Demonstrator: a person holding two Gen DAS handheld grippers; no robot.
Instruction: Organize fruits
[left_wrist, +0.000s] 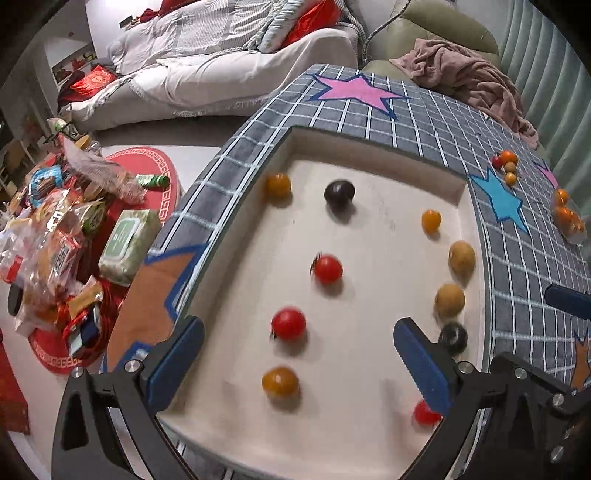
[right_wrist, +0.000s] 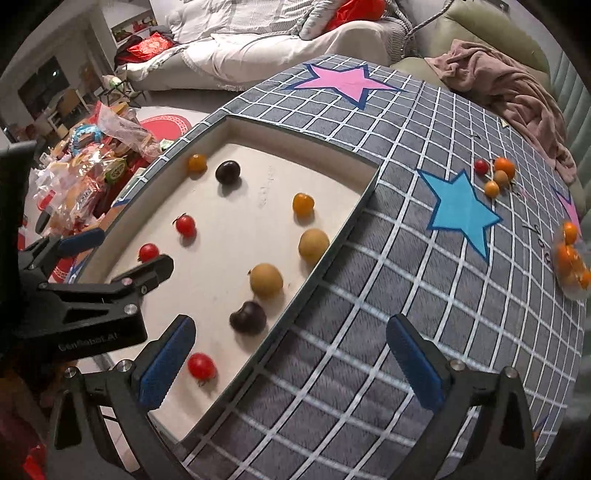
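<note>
A white tray (left_wrist: 369, 424) sunk into a grey checked cloth holds several small fruits: red tomatoes (left_wrist: 289, 324), orange ones (left_wrist: 280, 382), dark plums (left_wrist: 339, 192) and tan longans (left_wrist: 449, 300). My left gripper (left_wrist: 299, 365) is open and empty above the tray's near half, with a red tomato and an orange one between its fingers. My right gripper (right_wrist: 291, 363) is open and empty over the tray's right rim (right_wrist: 317, 291); a red tomato (right_wrist: 201, 365) lies by its left finger. The left gripper (right_wrist: 110, 254) shows at the left of the right wrist view.
A small cluster of fruits (right_wrist: 496, 173) lies on the cloth by the blue star (right_wrist: 461, 210). A clear bag of orange fruits (right_wrist: 570, 258) sits at the right edge. Snack packets (left_wrist: 55, 240) crowd a low red table to the left. A sofa stands behind.
</note>
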